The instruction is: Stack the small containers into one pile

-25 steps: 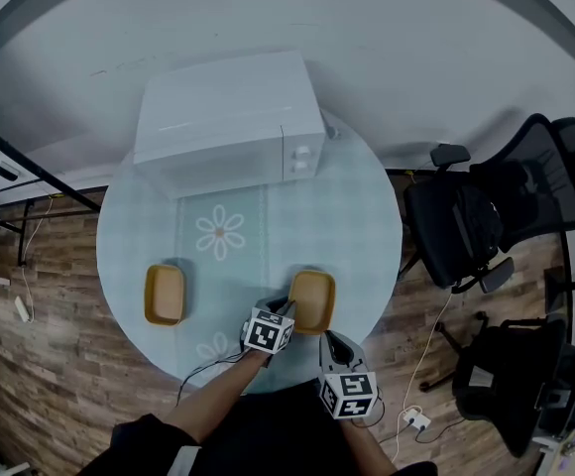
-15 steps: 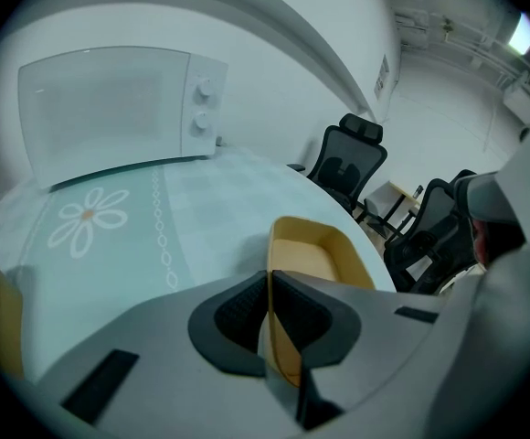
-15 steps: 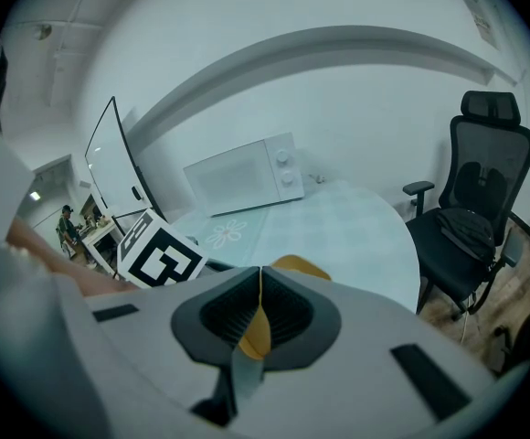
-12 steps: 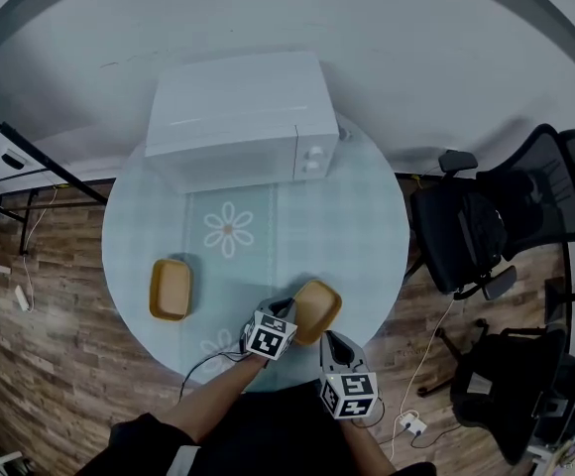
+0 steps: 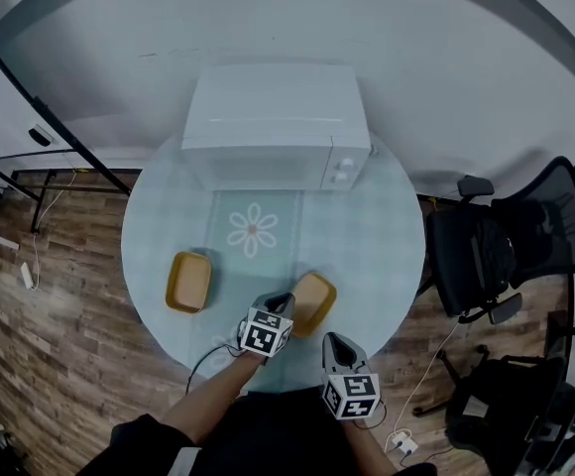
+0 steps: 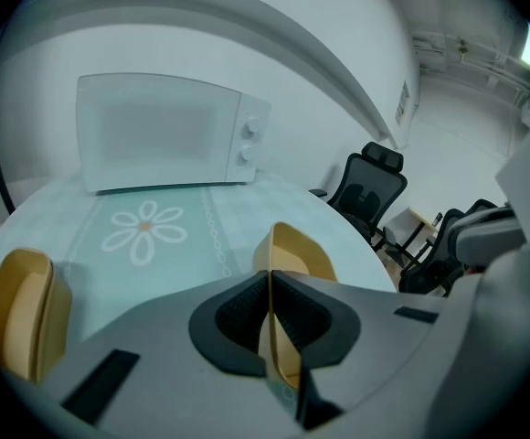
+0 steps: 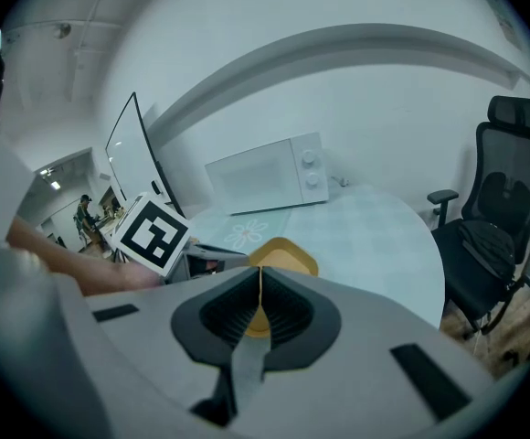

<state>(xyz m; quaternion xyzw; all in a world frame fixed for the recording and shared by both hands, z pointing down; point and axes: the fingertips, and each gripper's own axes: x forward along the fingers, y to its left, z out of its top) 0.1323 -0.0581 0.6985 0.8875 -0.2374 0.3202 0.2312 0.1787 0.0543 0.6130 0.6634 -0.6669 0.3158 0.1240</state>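
Observation:
Two small yellow containers are on the round table. One container lies alone at the left, and it also shows at the left edge of the left gripper view. The other container is tilted, with my left gripper shut on its near rim. The left gripper view shows that rim pinched between the shut left gripper jaws. My right gripper hangs at the table's near edge, apart from the container. The right gripper has its jaws shut on nothing, and the held container is just beyond them.
A white microwave stands at the far side of the table, which has a daisy-print mat. Black office chairs stand to the right. A cable hangs off the near edge.
The left gripper has stayed shut on the right container, which has turned and tilted a little. The head view has shifted, so the table sits further right in frame.

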